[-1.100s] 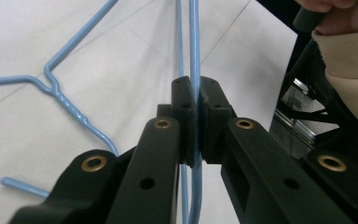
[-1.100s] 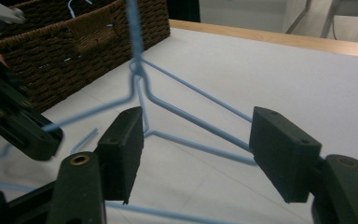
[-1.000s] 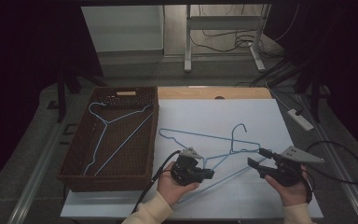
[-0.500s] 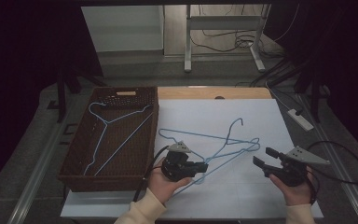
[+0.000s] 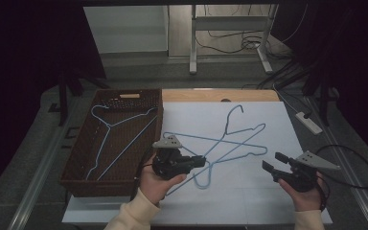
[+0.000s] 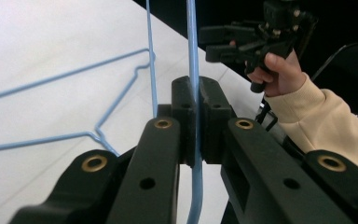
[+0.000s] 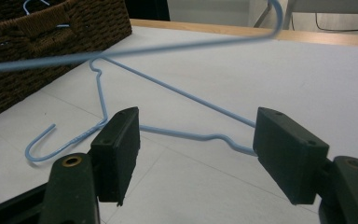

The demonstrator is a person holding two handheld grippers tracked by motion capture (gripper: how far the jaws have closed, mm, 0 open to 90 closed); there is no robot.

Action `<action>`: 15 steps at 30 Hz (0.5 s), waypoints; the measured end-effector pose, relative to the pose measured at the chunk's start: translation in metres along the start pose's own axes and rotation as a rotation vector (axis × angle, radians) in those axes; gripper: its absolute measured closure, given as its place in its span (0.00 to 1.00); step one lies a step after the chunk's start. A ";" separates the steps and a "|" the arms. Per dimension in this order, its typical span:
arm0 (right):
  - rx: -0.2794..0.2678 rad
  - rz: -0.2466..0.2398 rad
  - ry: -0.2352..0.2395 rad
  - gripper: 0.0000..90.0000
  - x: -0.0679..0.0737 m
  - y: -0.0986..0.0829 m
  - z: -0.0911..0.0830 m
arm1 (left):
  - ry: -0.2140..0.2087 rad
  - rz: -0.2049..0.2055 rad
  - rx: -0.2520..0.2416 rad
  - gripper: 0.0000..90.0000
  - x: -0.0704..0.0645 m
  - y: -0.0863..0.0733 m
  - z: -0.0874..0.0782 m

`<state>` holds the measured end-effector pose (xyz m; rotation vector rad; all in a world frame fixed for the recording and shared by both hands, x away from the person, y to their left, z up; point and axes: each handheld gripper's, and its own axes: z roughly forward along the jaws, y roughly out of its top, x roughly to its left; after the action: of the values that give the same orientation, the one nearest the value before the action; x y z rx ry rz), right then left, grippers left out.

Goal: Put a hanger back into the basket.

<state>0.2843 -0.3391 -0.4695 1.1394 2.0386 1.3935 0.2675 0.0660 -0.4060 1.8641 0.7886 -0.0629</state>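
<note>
My left gripper [image 5: 199,160] is shut on the wire of a light blue hanger [image 5: 231,120], which it holds above the white table, hook pointing away. In the left gripper view the wire [image 6: 193,93] runs upright between the closed jaws. A second blue hanger [image 5: 202,184] lies flat on the table, crossing under the first. My right gripper [image 5: 273,165] stands open at the right, holding nothing. In the right gripper view the lying hanger [image 7: 186,135] rests on the table beyond the spread jaws, and the held hanger [image 7: 144,49] crosses above, blurred.
A brown wicker basket [image 5: 100,188] stands on the left with another blue hanger [image 5: 110,139] inside; its corner [image 7: 37,37] shows in the right gripper view. A white sheet [image 5: 278,120] covers the table. A power strip [image 5: 309,122] and cables lie on the floor beyond.
The left gripper has lifted and swung its hanger, raising the hook end farther away. The right gripper has drawn back to the right, away from the hangers, jaws open.
</note>
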 end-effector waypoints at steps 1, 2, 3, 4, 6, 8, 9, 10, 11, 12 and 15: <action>0.006 -0.003 -0.002 0.36 0.000 0.000 0.001 | 0.008 0.004 -0.015 0.96 0.002 0.003 -0.010; 0.008 -0.002 -0.003 0.36 0.000 -0.001 0.001 | 0.011 0.004 -0.023 0.96 0.003 0.004 -0.014; 0.010 -0.002 -0.002 0.36 0.000 -0.001 0.001 | 0.013 0.004 -0.029 0.96 0.004 0.005 -0.018; 0.012 -0.003 0.002 0.36 0.000 -0.001 0.002 | 0.017 0.003 -0.036 0.96 0.005 0.006 -0.021; 0.019 -0.011 0.002 0.36 0.001 -0.001 0.003 | 0.026 0.003 -0.050 0.96 0.008 0.008 -0.030; 0.025 -0.013 0.002 0.36 0.001 -0.001 0.004 | 0.037 0.003 -0.065 0.96 0.011 0.010 -0.039; 0.026 -0.012 0.001 0.36 0.001 -0.002 0.004 | 0.049 0.004 -0.073 0.96 0.014 0.011 -0.045; 0.027 -0.012 0.001 0.36 0.001 -0.002 0.004 | 0.055 0.005 -0.077 0.96 0.015 0.012 -0.049; 0.029 -0.012 0.002 0.36 0.000 -0.002 0.004 | 0.065 0.004 -0.082 0.96 0.017 0.012 -0.054; 0.030 -0.010 0.002 0.36 0.000 -0.002 0.004 | 0.076 0.006 -0.086 0.96 0.019 0.012 -0.059; 0.034 -0.008 0.003 0.36 0.000 -0.002 0.004 | 0.099 -0.005 -0.109 0.96 0.025 0.012 -0.073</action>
<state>0.2866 -0.3369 -0.4733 1.1429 2.0743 1.3628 0.2712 0.1374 -0.3739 1.7728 0.8487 0.0687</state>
